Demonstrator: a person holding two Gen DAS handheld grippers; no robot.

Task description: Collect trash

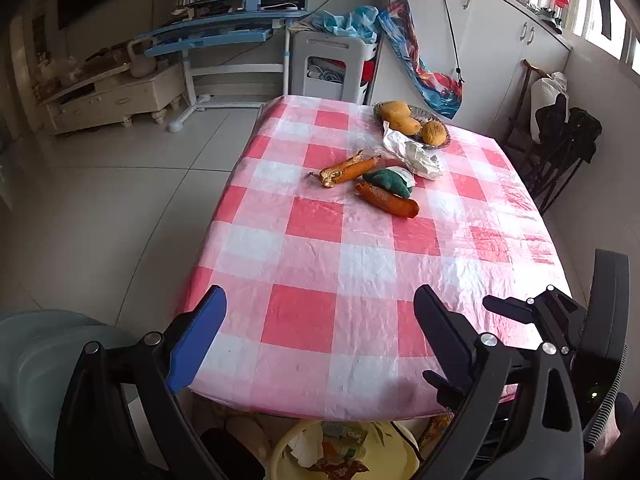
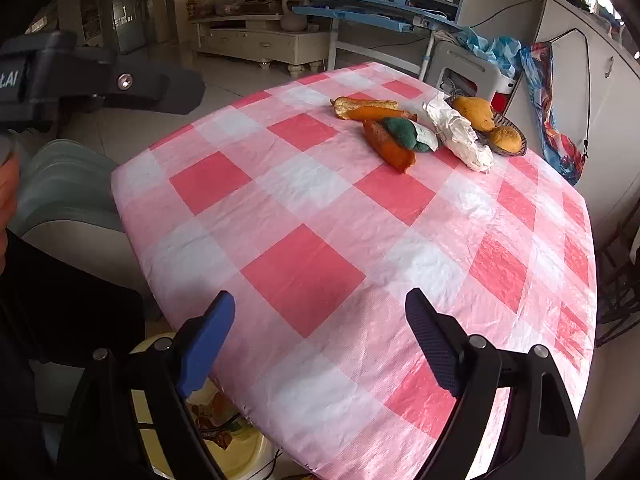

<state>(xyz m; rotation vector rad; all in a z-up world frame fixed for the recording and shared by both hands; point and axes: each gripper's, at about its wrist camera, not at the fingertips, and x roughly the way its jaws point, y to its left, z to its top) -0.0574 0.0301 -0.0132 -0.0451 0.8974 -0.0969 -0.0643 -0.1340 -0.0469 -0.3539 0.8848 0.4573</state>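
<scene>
Beyond your two wide-open, empty grippers, left gripper [image 1: 320, 340] and right gripper [image 2: 320, 344], the orange peels [image 1: 390, 200], green wrapper [image 1: 388, 182] and crumpled tissue [image 1: 416, 154] lie beside the fruit dish [image 1: 440, 142]. You're between pickups; reach across, then drop into the yellow bin [image 1: 280, 452].

The tablecloth [image 1: 320, 264] under both grippers looked like thin plastic sheeting, glossy and finely creased. Well ahead of the left gripper [image 1: 320, 336], the peels [image 1: 352, 170] had a dull, rough orange skin, and the crumpled wrapper [image 1: 416, 152] beside them seemed shiny foil or paper. The bowl [image 1: 440, 142] behind looked like dark woven plastic. Each gripper carried one smooth blue finger pad and one black textured pad [image 2: 432, 344]. Below the right gripper [image 2: 320, 340], the bin [image 2: 240, 452] was smooth pale-yellow plastic.
</scene>
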